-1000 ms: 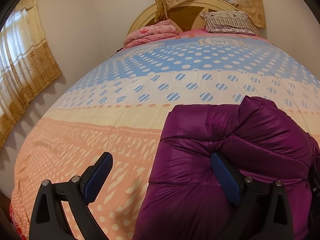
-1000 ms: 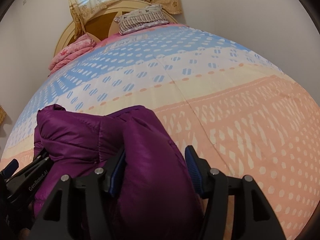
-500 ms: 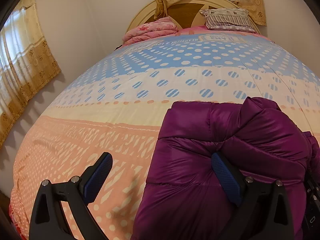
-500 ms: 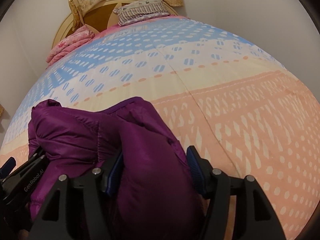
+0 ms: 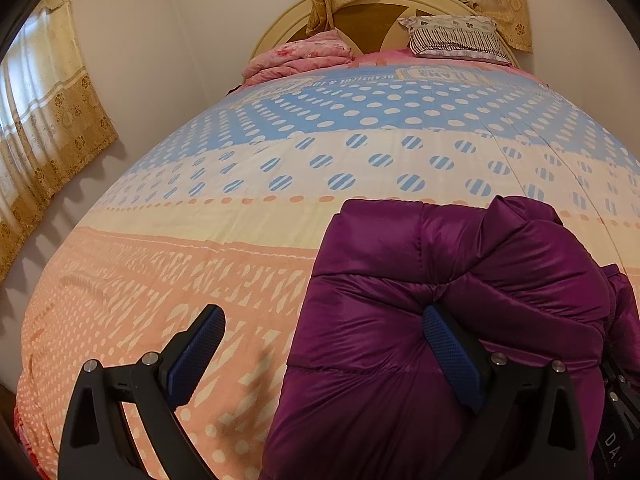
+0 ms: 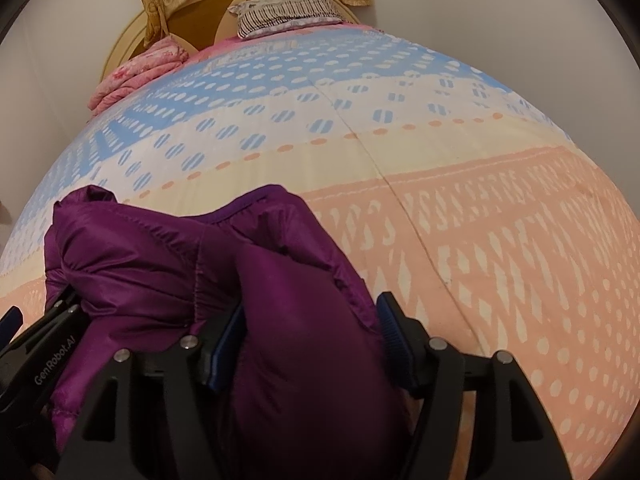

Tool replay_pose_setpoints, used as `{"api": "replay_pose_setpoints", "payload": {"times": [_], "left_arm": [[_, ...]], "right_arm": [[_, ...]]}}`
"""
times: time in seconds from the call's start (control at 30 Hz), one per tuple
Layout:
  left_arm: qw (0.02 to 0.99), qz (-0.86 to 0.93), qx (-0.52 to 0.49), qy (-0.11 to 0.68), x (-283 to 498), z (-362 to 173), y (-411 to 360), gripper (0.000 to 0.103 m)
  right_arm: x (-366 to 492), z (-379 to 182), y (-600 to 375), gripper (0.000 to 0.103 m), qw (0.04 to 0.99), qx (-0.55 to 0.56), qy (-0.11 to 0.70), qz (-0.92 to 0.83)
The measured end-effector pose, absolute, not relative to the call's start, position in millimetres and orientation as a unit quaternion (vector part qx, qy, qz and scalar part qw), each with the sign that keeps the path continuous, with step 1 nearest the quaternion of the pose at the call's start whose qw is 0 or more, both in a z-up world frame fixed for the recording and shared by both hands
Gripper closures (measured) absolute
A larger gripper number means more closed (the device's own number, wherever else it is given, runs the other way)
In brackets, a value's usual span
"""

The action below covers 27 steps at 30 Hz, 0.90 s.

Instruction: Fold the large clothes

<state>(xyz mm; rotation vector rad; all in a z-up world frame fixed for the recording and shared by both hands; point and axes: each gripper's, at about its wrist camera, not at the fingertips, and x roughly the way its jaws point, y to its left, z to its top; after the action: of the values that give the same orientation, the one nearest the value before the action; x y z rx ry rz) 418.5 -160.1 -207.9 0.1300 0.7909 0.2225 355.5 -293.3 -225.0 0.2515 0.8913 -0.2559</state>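
Note:
A purple puffer jacket lies bundled on the patterned bedspread. My left gripper is open wide: its right finger presses into the jacket's left part, its left finger hangs over bare bedspread. In the right wrist view the jacket fills the lower left. My right gripper straddles a thick fold of it, with both blue pads against the fabric and the jaws still well apart. The left gripper's black body shows at that view's left edge.
A folded pink blanket and a striped pillow lie at the headboard. Curtains hang on the left wall. The bedspread stretches to the right of the jacket.
Both views have shifted slightly, with the jacket sitting a little lower in frame. The grippers keep the same hold and the same opening on the jacket.

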Motion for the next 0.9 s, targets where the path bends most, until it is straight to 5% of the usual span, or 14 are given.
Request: {"api": "replay_pose_setpoints", "payload": {"times": [0.9], "left_arm": [[0.912,0.083,0.045,0.4,421.6,-209.1,-156.6,0.003]], "right_arm": [[363.2,-227.7,-292.4,0.033,0.883,0.115,0.439,-0.118]]}}
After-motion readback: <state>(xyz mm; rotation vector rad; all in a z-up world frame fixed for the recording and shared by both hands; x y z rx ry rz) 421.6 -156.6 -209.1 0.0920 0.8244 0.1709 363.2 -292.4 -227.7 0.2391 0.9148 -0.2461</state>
